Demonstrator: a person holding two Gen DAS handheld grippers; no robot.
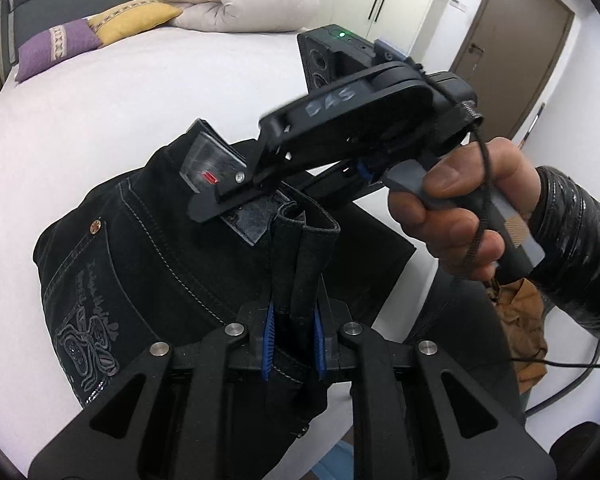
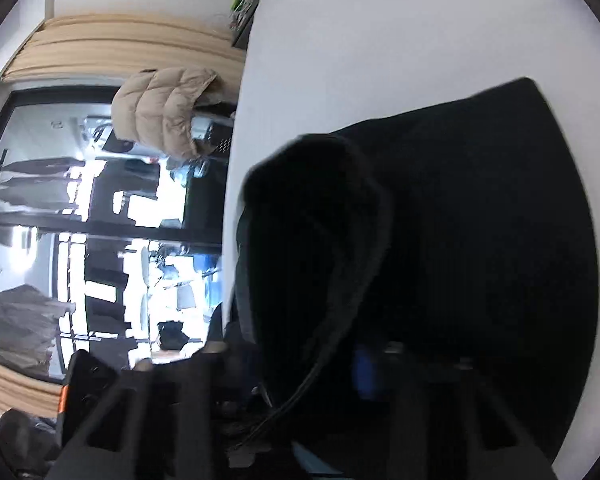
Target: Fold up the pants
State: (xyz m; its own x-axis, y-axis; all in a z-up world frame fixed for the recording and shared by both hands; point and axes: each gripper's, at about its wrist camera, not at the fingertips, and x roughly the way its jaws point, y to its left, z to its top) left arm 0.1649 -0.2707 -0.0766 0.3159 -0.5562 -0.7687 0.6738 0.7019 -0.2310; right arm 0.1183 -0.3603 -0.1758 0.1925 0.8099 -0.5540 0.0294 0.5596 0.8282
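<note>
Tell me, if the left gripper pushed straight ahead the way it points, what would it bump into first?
Probably the right gripper, poised just beyond the black pants fold that the left gripper pinches; depth is hard to judge, so more pants fabric may come first.

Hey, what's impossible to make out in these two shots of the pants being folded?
- Right gripper fingertips, right wrist view: dark, blurred, buried in pants.
- Embroidered pocket lettering, left wrist view: too small, curved by fisheye.
- Pant legs: cut off by left gripper and lower edge.

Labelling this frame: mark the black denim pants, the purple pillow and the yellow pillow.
black denim pants [image 1: 148, 248], left wrist view, on the back pocket panel.
purple pillow [image 1: 56, 50], left wrist view, on its top face.
yellow pillow [image 1: 134, 18], left wrist view, on its middle.
</note>
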